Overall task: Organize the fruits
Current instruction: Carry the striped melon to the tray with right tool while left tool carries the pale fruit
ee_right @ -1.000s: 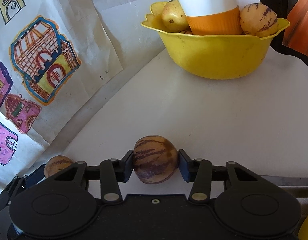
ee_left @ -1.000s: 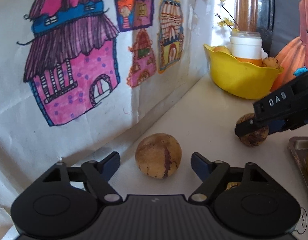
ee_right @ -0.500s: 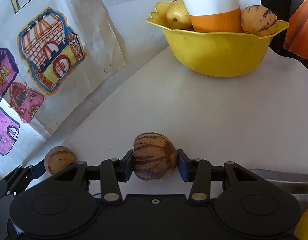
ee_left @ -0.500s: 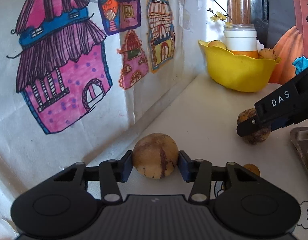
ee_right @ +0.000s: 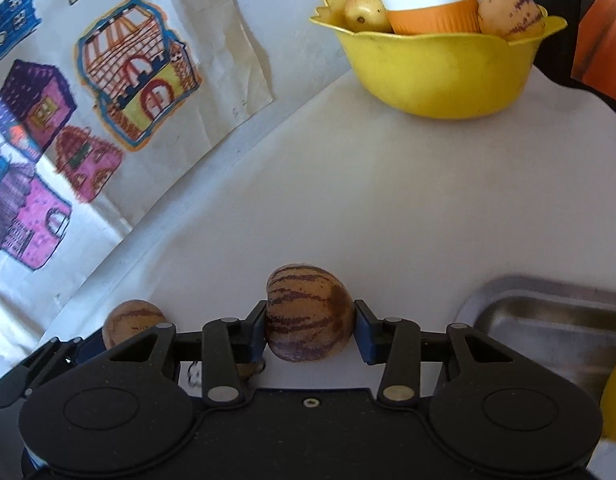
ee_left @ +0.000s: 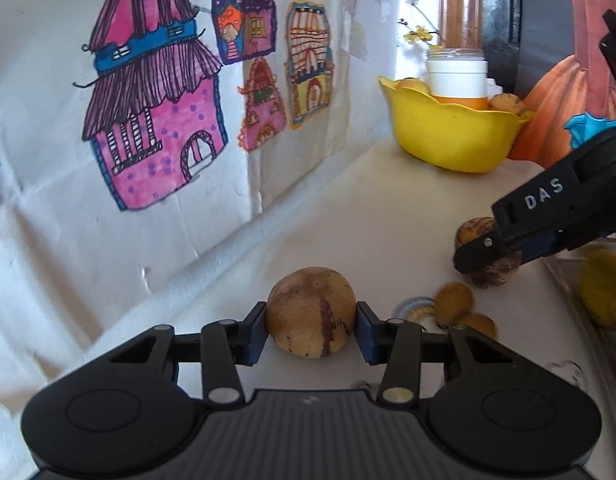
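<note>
Two grippers each clamping a fruit above the white table (ee_right: 408, 184), left gripper (ee_left: 310, 327) around a pale melon (ee_left: 310, 312), right gripper (ee_right: 309, 328) around a striped melon (ee_right: 309, 312), yellow bowl (ee_right: 440, 76) beyond, well apart.

I see a white surface (ee_right: 388, 184) meeting a wall hung with creased white paper (ee_left: 48, 208) that carries children's drawings of colourful houses (ee_left: 156, 120). Bright daylight enters at the far end, beside a wooden post (ee_left: 460, 4). An orange painted panel (ee_left: 564, 92) stands at right.
</note>
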